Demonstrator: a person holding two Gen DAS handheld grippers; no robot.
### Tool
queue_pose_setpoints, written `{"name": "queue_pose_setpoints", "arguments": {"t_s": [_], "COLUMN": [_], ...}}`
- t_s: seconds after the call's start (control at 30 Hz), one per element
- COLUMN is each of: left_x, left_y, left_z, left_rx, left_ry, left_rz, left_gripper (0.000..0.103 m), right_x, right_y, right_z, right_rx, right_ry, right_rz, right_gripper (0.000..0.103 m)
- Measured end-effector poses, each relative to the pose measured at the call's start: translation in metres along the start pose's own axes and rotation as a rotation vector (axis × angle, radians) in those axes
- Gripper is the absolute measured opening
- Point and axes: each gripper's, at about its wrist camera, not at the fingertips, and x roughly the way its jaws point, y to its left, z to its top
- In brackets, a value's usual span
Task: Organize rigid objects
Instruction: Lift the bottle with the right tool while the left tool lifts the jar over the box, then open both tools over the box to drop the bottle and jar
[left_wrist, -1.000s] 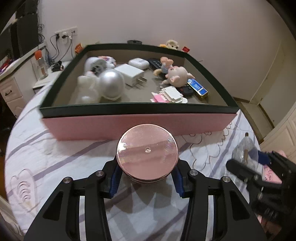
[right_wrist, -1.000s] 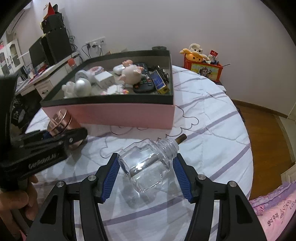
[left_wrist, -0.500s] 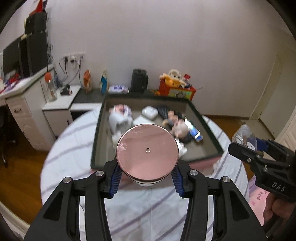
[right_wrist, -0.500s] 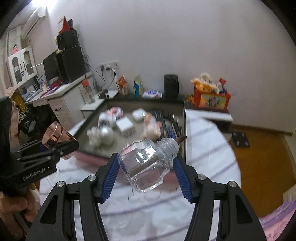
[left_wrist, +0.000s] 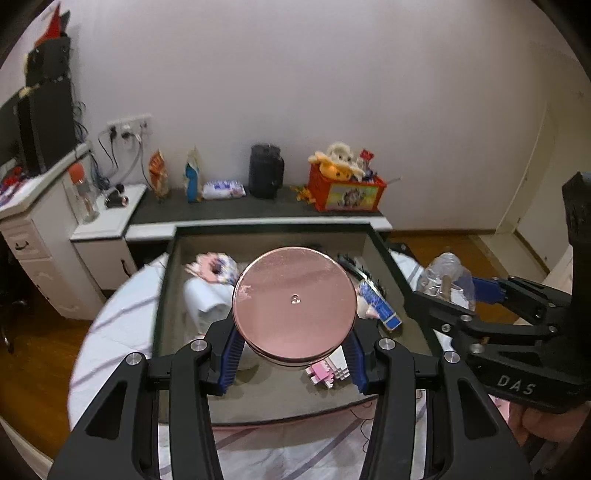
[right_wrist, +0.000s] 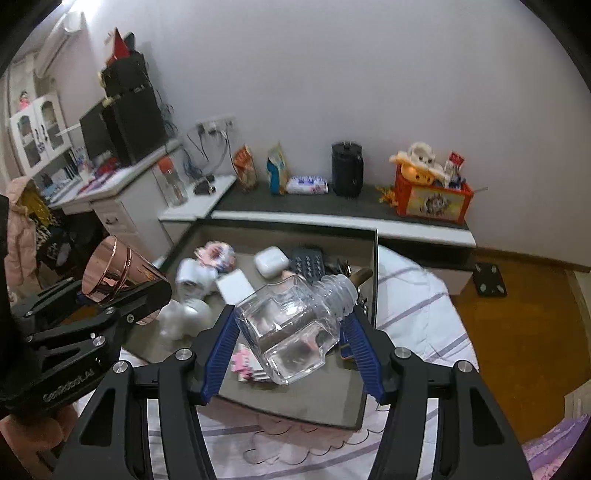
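Transport was the step in hand: both tongs hung above the open box (right_wrist: 373, 280), each loaded. The left tongs (left_wrist: 293, 354) were clamped on a rose-gold round jar (left_wrist: 294, 302), lid facing up. The right tongs (right_wrist: 291, 332) pinched a clear glass bottle (right_wrist: 291, 325), tilted, its neck pointing away. Beneath and ahead of both lay a white earbud case (right_wrist: 270, 260), a remote and small toys. I judged the next move called for lowering each load into bare floor nearest the tongs, clear of the box's walls.
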Motion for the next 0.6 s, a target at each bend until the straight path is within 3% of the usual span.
{"name": "queue_pose_setpoints", "arguments": {"t_s": [0.27, 0.5, 0.6], "left_x": [0.054, 0.069, 0.065], "left_y": [-0.004, -0.004, -0.004], "left_z": [-0.017, -0.027, -0.027], "left_rx": [-0.007, 0.012, 0.022], "left_ry": [0.111, 0.161, 0.147], "left_rz": [0.005, 0.038, 0.098], "left_gripper": [0.048, 0.050, 0.070], "right_x": [0.041, 0.055, 0.058], "right_y": [-0.019, -0.023, -0.023], "right_z": [-0.013, -0.019, -0.020], "right_rx": [0.037, 0.042, 0.043], "right_ry": [0.095, 0.142, 0.149], "right_rz": [0.005, 0.011, 0.012], "right_gripper": [0.061, 0.061, 0.062]}}
